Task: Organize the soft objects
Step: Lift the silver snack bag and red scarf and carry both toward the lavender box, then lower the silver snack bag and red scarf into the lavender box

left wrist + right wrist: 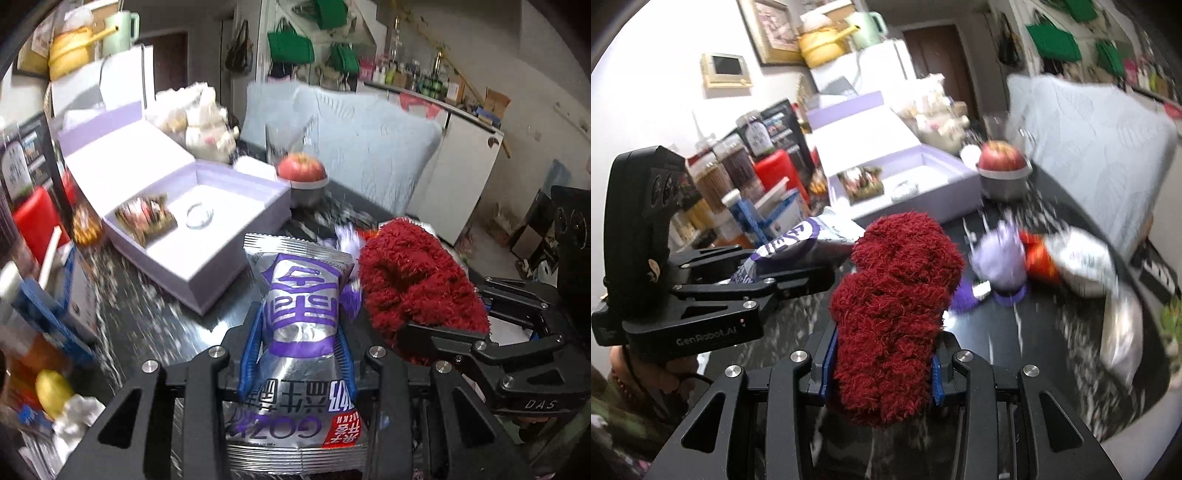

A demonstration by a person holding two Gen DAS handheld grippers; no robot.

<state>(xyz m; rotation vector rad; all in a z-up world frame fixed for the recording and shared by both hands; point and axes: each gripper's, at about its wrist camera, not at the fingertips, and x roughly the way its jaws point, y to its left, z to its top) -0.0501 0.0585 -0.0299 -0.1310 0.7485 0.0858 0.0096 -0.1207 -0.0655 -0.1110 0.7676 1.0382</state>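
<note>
Above the dark table point(155, 317), your left gripper point(299, 332) pinches a snack bag point(301, 314), right gripper point(882, 354) clamps red slipper point(894, 306); bag could slip or crush.

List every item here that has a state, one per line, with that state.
left gripper: shut on the silver snack bag
silver snack bag: held, lifted off the table
right gripper: shut on the red fuzzy item
red fuzzy item: held, squeezed between the pads
lavender box: open, lid raised behind it
apple: resting in a metal bowl
</note>
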